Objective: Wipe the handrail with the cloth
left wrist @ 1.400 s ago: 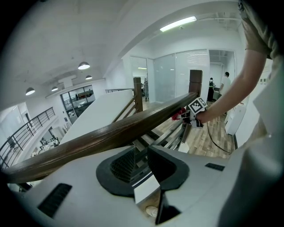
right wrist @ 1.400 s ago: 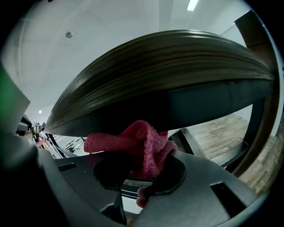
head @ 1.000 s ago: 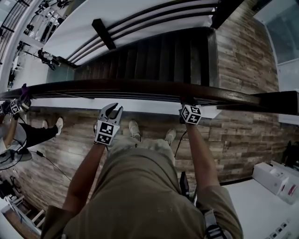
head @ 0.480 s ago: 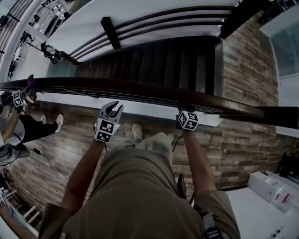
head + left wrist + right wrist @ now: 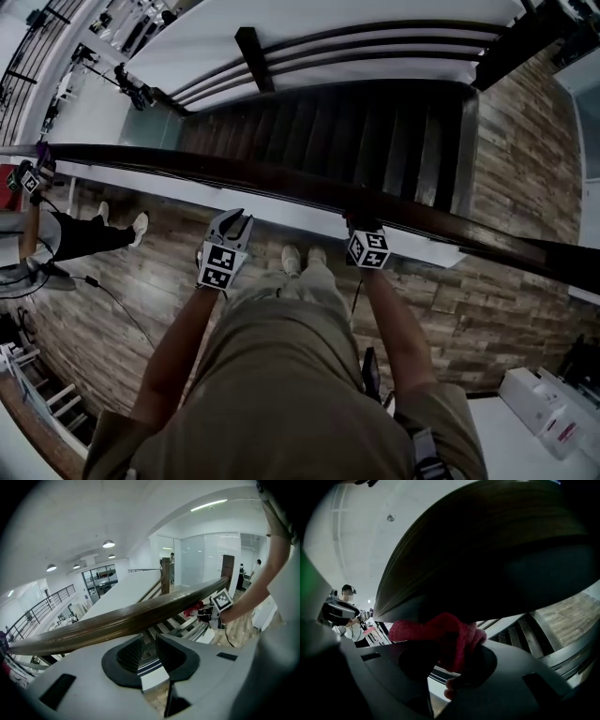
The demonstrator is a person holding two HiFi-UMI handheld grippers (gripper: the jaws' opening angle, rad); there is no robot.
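Observation:
The dark wooden handrail runs from the left edge to the lower right in the head view. My right gripper is up against its near side, shut on a red cloth that presses on the handrail. The left gripper view shows that cloth bunched between the rail and the right gripper. My left gripper hovers just short of the rail, further left. It is open, and the gap between the jaws of the left gripper is empty.
Beyond the rail a dark staircase drops away, with a post on its far side. Another person stands at the left, holding a gripper to the same rail. A white box sits at the lower right on the wood floor.
My right gripper has slid left along the handrail with the cloth. My left gripper moved left alongside it and stayed open. The person's body has stepped the same way.

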